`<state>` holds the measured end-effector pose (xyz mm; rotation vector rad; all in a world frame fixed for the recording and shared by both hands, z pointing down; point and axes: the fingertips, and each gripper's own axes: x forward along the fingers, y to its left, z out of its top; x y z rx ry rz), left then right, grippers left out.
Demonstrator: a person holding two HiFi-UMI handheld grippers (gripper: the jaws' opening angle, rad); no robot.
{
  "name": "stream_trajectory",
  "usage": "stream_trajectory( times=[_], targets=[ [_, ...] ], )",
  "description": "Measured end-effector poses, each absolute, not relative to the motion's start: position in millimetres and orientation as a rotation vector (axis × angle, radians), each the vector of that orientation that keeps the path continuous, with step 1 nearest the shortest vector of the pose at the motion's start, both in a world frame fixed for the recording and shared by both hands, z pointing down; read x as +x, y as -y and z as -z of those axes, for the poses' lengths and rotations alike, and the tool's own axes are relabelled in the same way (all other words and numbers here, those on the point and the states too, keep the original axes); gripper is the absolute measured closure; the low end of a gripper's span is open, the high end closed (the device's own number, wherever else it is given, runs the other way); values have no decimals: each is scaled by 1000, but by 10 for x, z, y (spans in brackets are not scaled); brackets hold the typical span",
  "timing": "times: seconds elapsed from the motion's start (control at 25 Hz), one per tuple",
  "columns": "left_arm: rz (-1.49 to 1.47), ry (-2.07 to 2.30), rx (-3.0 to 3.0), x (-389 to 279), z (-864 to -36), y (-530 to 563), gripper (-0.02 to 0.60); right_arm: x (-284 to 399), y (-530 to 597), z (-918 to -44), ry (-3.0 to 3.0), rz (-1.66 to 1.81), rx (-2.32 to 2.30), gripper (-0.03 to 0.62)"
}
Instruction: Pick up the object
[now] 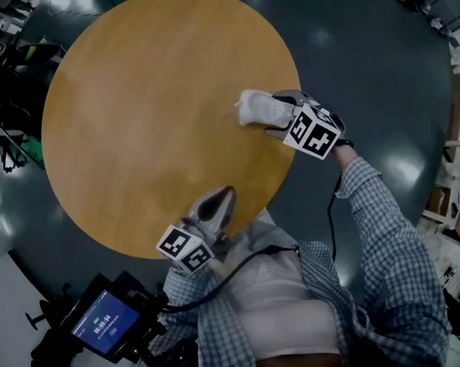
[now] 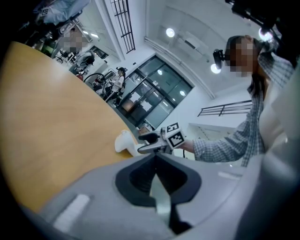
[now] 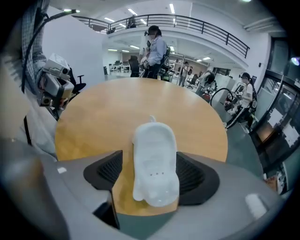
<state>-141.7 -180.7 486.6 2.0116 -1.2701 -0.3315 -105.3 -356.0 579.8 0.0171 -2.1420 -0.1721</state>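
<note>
A white, smooth, elongated object [image 1: 256, 108] lies on the round wooden table [image 1: 150, 106] near its right edge. My right gripper [image 1: 266, 115] straddles it with its jaws open. In the right gripper view the object [image 3: 152, 161] lies lengthwise between the two dark pads; bare wood shows between it and the left pad [image 3: 105, 172], and the right pad [image 3: 193, 174] sits close beside it. My left gripper [image 1: 227, 194] hovers over the table's near edge, shut and empty. From the left gripper view I see the object [image 2: 124, 142] and the right gripper [image 2: 146, 143] across the table.
Dark glossy floor [image 1: 361, 51] surrounds the table. A device with a blue screen [image 1: 107, 323] sits low at the left by my body. People [image 3: 154, 49] stand beyond the table's far side, and bicycles [image 3: 234, 101] are parked at the right.
</note>
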Motion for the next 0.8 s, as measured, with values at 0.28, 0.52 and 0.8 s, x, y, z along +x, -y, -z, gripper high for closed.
stream_trajectory(
  times=[0.28, 0.52, 0.8],
  targets=[
    [344, 1289, 1975, -1504, -4880, 1874, 583, -1170, 3729, -6192, 1979, 199, -95, 206],
    [361, 1267, 1987, -1526, -4976, 1911, 583, -1252, 3769, -6426, 1917, 227, -112, 149],
    [346, 1273, 1976, -1583, -4942, 2091, 583, -1263, 3916, -6488, 1931, 173, -147, 155]
  ],
)
